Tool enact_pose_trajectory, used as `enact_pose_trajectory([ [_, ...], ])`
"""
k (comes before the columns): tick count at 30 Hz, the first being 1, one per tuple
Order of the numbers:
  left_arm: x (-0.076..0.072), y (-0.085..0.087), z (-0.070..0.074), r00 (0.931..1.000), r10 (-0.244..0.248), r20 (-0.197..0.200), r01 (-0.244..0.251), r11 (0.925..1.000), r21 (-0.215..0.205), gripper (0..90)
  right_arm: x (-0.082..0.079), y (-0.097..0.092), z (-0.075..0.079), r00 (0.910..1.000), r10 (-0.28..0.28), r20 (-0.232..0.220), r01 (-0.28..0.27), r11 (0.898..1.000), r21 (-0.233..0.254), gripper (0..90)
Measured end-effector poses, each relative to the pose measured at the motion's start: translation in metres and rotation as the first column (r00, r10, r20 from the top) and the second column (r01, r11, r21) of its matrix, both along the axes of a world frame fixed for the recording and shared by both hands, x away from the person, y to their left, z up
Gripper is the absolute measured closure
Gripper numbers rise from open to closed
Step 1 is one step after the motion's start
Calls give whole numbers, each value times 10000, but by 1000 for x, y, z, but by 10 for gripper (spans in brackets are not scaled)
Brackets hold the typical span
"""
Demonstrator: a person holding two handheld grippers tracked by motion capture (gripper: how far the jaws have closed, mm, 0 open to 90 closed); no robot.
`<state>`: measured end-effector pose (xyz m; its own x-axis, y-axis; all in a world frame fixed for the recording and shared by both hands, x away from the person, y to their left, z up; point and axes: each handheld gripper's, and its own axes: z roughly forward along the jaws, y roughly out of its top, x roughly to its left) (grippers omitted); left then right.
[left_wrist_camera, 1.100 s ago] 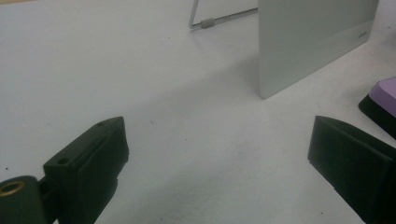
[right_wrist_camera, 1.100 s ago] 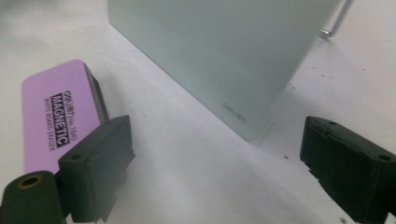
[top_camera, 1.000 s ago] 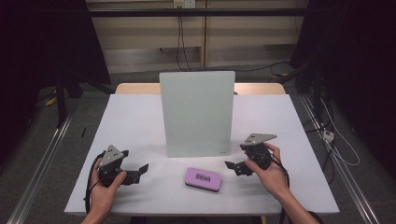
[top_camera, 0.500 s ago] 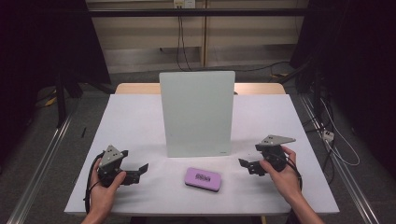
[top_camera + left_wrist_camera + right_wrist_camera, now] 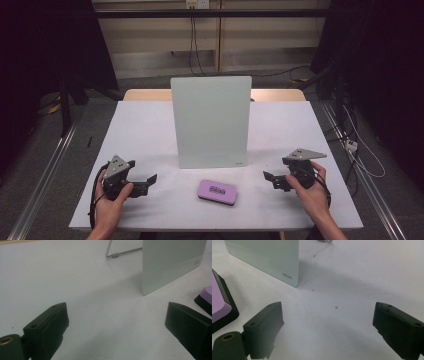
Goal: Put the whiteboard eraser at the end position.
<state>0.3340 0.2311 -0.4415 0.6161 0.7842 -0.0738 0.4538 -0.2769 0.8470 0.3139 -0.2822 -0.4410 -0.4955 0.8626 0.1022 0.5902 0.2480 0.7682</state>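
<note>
The purple eraser (image 5: 217, 192) is seen lying flat on the white table (image 5: 145, 125), just in front of the upright white board (image 5: 211, 121). It is flanked by both grippers, each well apart from it. The left gripper (image 5: 145, 182) is held with jaws spread wide and empty; the right gripper (image 5: 270, 180) is likewise held wide open, nothing gripped.
</note>
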Motion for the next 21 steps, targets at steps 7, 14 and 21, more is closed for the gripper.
enact_pose_trajectory([
  [7, 1, 0, 0, 10000, 14, 51, -14, 10000, -74, 49, -2, -7, -6, 9996, -282, -55, 282, 9996, 26, 97],
  [14, 6, -1, 0, 10000, -81, -1, 81, 10000, 11, 49, -13, -15, -13, 9982, -592, 44, 591, 9979, 251, 101],
  [21, 8, -3, -1, 9999, -93, -117, 91, 9999, -145, 49, -18, -19, -10, 9958, -856, 327, 835, 9947, 599, 97],
])
